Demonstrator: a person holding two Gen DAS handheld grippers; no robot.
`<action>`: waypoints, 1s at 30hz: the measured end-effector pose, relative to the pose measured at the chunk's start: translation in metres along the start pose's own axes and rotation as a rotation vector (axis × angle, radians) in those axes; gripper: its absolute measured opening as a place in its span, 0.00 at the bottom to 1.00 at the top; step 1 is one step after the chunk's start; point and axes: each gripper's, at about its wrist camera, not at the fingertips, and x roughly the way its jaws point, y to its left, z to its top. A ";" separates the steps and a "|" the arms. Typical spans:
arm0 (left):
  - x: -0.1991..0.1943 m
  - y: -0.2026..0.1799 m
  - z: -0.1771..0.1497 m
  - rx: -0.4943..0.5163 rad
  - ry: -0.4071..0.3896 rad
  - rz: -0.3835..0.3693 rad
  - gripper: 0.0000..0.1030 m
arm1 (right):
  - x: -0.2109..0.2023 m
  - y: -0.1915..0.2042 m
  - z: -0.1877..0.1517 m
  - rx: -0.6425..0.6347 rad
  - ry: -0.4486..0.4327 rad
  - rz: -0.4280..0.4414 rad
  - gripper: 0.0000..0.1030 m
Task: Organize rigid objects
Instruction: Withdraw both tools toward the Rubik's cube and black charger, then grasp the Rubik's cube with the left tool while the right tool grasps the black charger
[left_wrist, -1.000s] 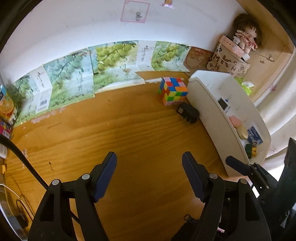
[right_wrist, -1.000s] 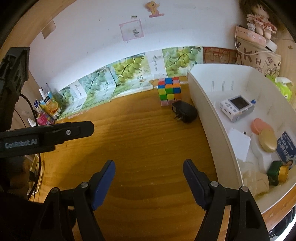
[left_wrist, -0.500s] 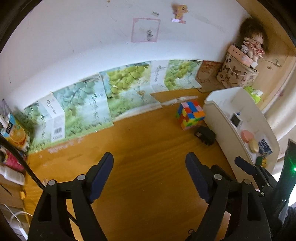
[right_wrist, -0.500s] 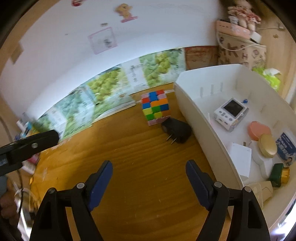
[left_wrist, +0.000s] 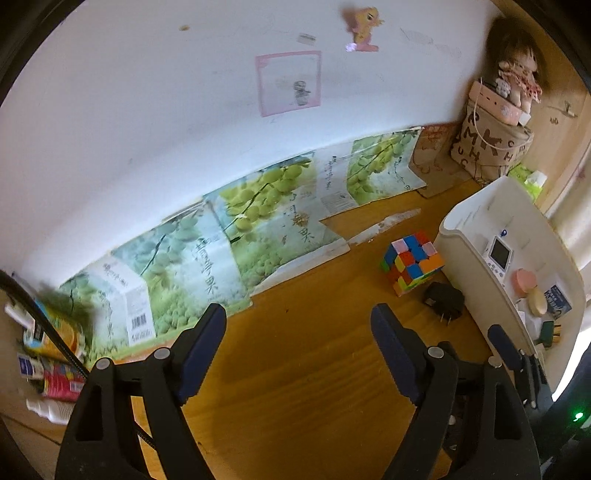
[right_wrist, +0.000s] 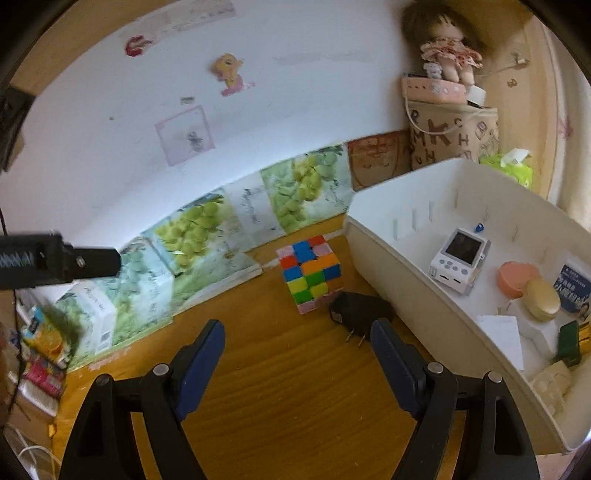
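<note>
A multicoloured puzzle cube (left_wrist: 412, 264) (right_wrist: 310, 273) sits on the wooden desk beside a black plug adapter (left_wrist: 443, 301) (right_wrist: 360, 306). Both lie just left of a white bin (left_wrist: 469, 266) (right_wrist: 406, 273). Inside the bin are a small white screen device (right_wrist: 460, 258), a pink round case (right_wrist: 517, 277), a yellow case (right_wrist: 543, 299) and other small items. My left gripper (left_wrist: 299, 317) is open and empty over bare desk, left of the cube. My right gripper (right_wrist: 297, 332) is also open and empty, its right finger just short of the adapter.
Grape-print cartons (left_wrist: 240, 240) line the white wall. At the back right corner a lettered bag (left_wrist: 491, 147) has a doll on top, with a green tissue pack (right_wrist: 511, 166) nearby. Juice cartons and packets (left_wrist: 48, 332) crowd the left edge.
Both views have drawn back and tilted up, showing more wall. The cube and adapter look smaller in the left view. Both pairs of jaws stand slightly wider.
</note>
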 end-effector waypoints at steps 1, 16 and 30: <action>0.003 -0.003 0.004 0.012 0.000 -0.006 0.81 | 0.005 -0.002 0.000 0.012 -0.005 -0.015 0.79; 0.067 -0.089 0.059 0.388 -0.014 -0.108 0.81 | 0.038 -0.008 -0.003 0.025 -0.048 -0.133 0.79; 0.119 -0.130 0.050 0.501 0.114 -0.195 0.81 | 0.066 -0.017 -0.012 0.054 0.039 -0.214 0.79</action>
